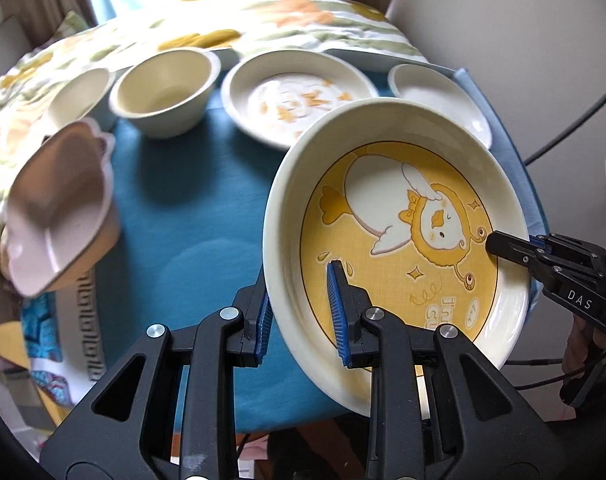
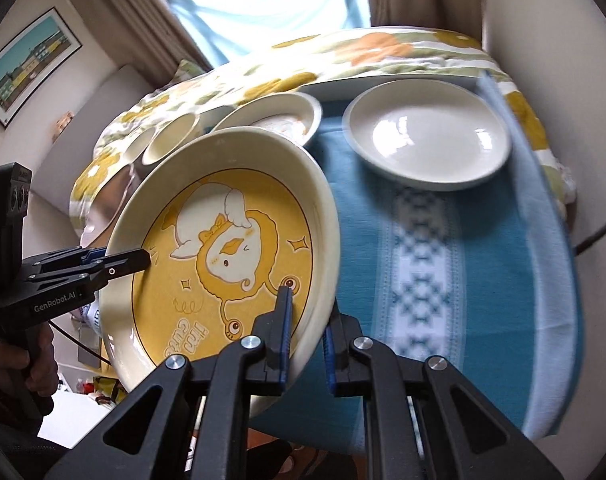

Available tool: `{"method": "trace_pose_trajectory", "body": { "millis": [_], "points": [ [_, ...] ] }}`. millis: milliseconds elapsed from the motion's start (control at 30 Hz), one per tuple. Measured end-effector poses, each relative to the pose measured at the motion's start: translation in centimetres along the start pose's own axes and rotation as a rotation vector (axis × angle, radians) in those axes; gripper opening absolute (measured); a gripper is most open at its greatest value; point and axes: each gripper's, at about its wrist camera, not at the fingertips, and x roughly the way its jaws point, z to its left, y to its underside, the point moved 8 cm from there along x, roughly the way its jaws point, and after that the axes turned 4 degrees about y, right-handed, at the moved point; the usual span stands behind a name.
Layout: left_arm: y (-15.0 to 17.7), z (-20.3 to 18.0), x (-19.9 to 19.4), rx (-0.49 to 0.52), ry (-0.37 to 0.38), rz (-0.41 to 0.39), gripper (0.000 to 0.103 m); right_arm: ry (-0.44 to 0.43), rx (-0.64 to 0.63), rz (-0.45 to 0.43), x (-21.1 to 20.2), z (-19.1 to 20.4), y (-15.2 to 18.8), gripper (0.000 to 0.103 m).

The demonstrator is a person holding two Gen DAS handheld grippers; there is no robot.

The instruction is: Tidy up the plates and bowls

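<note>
the left gripper point(image 1: 303, 312) pinches the near rim of the yellow duck plate point(image 1: 403, 248), one pad inside the dish and one under it, and the right gripper point(image 2: 307, 344) is clamped on the opposite rim the same way. between them the plate hangs tilted above the blue tablecloth point(image 1: 191, 208), clear of the table. it looks like the carrying step, plate lifted and heading toward the others. ahead lie the butterfly plate point(image 1: 299, 96) and the plain white plate point(image 2: 427, 144); next i'd guess it needs levelling and lowering onto one of them, both grips easing off together.
</note>
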Motion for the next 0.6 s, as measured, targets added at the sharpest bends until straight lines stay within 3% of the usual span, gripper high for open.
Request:
{"method": "trace_pose_trajectory", "body": {
  "millis": [300,600],
  "points": [
    [3.8,10.2,0.3,-0.072,-0.023,0.042,0.023,-0.026,-0.051,0.067,5.6,7.2,1.3,0.013],
    [6.0,13.8,2.1,-0.078,-0.008,0.05,0.022,-0.002,-0.058,0.079,8.4,9.4,2.7,0.013]
  ]
}}
